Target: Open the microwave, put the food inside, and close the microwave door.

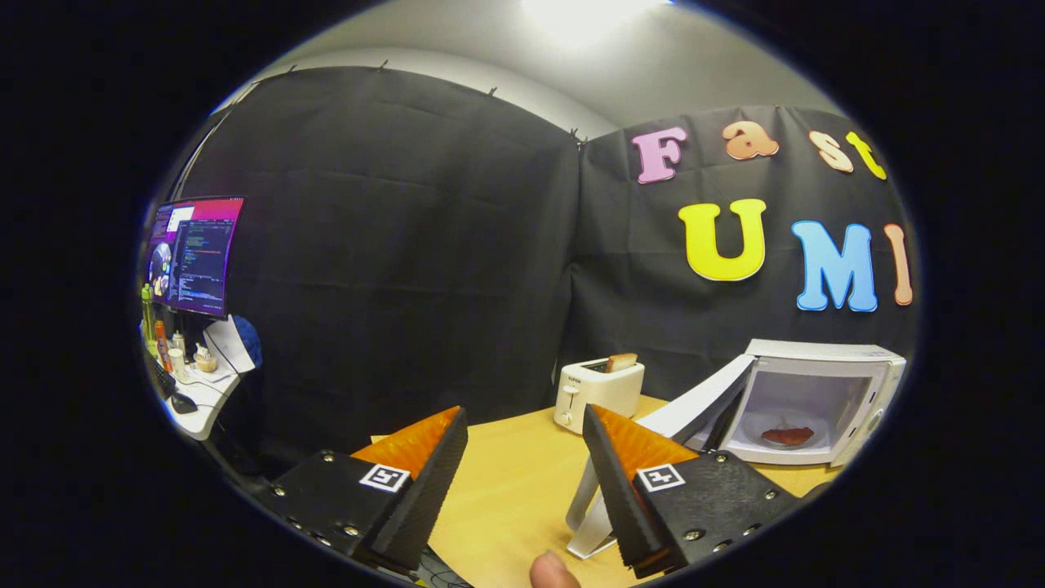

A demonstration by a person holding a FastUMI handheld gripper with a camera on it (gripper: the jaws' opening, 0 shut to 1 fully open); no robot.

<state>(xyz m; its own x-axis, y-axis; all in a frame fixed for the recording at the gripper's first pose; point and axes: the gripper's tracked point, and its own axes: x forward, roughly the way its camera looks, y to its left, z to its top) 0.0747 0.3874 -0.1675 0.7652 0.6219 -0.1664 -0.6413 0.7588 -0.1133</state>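
Spreading wide and gripping nothing, the gripper left bare table between its fingers. At 12 o'clock stood a toaster. At 2 o'clock the microwave, door swung open, held the food.

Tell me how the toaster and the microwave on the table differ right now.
The toaster is the smaller appliance, beyond the open fingers of the gripper; the microwave is larger and stands off to the right. The toaster holds a bread slice sticking up from its top slot, while the microwave holds reddish food on a plate inside. The toaster has no door; the microwave's door hangs wide open. Both are white and sit on the wooden table.
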